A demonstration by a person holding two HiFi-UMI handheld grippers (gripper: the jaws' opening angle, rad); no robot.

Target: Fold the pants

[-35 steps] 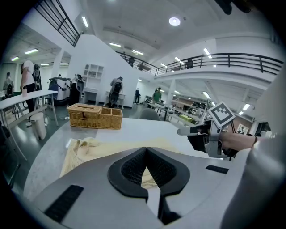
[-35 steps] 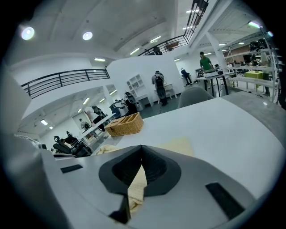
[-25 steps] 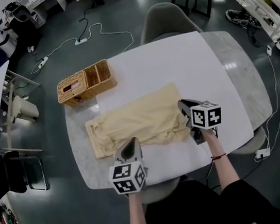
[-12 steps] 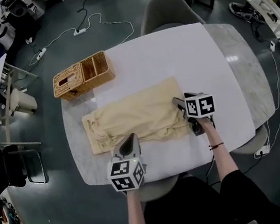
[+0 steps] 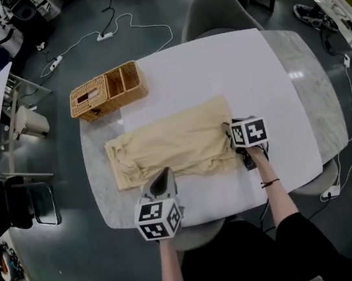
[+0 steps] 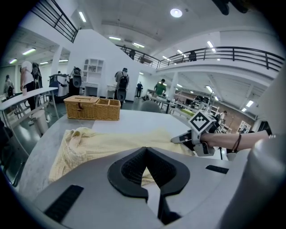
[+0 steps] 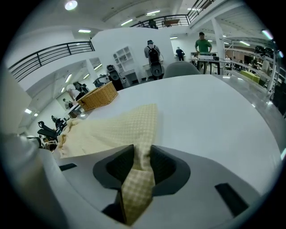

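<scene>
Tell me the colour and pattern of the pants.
The pants are pale yellow with a fine check, clearest in the right gripper view, up close between the jaws.

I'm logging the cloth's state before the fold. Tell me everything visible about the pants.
The pants are pale yellow, soft cloth with a fine check weave, lying flat and lengthwise on the table. The bunched waistband is at the person's left, the leg ends at the right. The right gripper is shut on a leg-end corner. The left gripper, jaws together, sits at the near edge; a grip there cannot be confirmed.
</scene>
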